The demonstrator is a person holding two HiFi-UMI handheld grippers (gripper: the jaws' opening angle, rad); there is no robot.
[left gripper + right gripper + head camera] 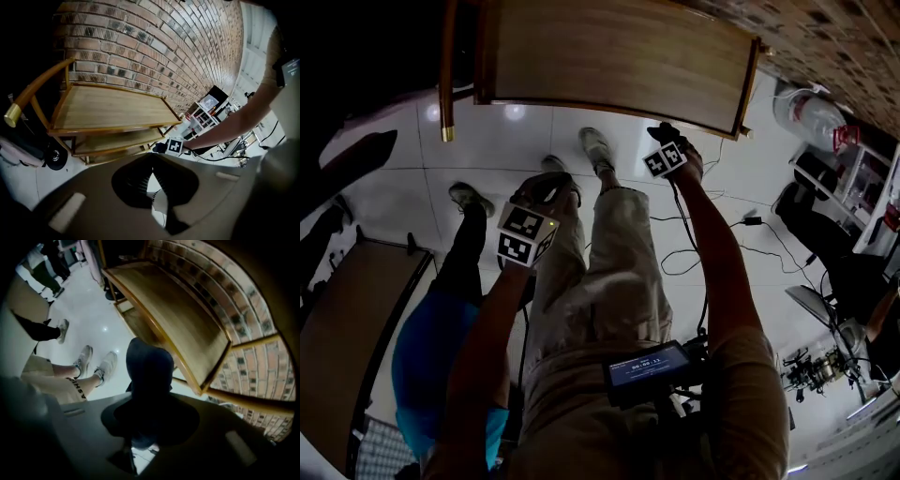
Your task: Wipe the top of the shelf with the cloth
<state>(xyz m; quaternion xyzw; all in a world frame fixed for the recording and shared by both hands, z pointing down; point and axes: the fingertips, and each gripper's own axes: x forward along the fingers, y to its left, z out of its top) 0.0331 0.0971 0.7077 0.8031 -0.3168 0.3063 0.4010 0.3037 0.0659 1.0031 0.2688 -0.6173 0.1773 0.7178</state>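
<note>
- White tiled floor (497,141), brick wall (154,42) behind. Light is dim.
- Far left: dark-topped table (342,337), with a second person in a blue top (431,361) standing beside it.
- Shelf (609,56): pale wood, three tiers, a raised rim round the top board, backed against the wall. Grain shows along the whole top.
- Cloth (149,369): dark blue, bunched into one rounded lump.
- Cloth to shelf: off the top board, held out in front of the front rail near the shelf's right-hand corner. Cannot tell whether it touches the rail.
- Left gripper (152,171): jaws closed tip to tip with nothing between them. In the head view it hangs in front of the person's left leg, well apart from the shelf.
- Right gripper (666,141): arm stretched forward, jaws clamped on the cloth. The lump sticks out past the tips and hides them.
- Centre low: small screen unit (647,370) at the person's waist.
- Right: loose cables (684,253) on the floor, and a white rack (867,178) with clutter further off.
</note>
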